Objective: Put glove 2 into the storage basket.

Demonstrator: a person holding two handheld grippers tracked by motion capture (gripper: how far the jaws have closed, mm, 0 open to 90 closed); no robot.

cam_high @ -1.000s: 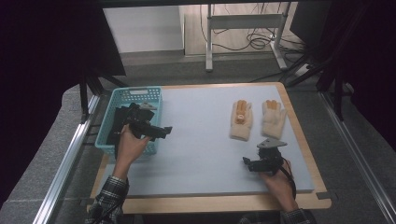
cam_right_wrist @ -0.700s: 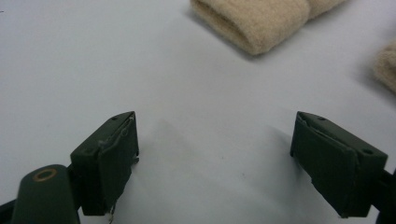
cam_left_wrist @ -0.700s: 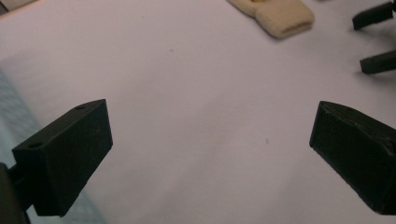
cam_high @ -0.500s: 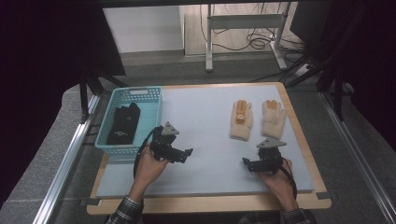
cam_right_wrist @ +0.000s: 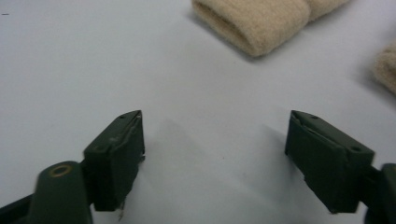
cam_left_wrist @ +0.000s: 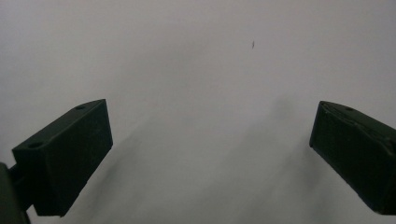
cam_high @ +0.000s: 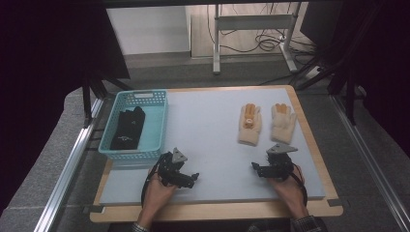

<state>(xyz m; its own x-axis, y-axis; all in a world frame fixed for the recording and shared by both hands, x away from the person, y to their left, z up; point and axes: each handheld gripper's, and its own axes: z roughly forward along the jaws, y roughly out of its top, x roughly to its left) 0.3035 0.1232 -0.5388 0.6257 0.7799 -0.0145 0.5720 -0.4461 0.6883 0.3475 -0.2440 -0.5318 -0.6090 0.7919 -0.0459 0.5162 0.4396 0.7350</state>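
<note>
My left gripper [cam_high: 192, 179] rests low over the grey mat [cam_high: 212, 140] near its front edge, just below the teal basket [cam_high: 143, 93]. Its jaws stand wide open over bare mat in the left gripper view [cam_left_wrist: 210, 116]. My right gripper [cam_high: 255, 169] lies at the front right, open, pointing left. Its jaws have just been closing a little, with nothing between them [cam_right_wrist: 215, 121]. Two beige knit gloves [cam_high: 250, 124] [cam_high: 283, 122] lie flat beyond it; one cuff [cam_right_wrist: 261, 21] shows ahead of the right jaws. Black gloves [cam_high: 128, 128] lie in the basket.
The mat sits on a wooden table [cam_high: 217, 210] with metal rails along both sides. A white desk frame [cam_high: 251, 29] and cables stand on the floor behind the table. Bare mat stretches between the basket and the beige gloves.
My left hand has come away from the basket, down and toward the mat's front edge, with its gripper. The black gloves stay in the basket. The right hand has kept still.
</note>
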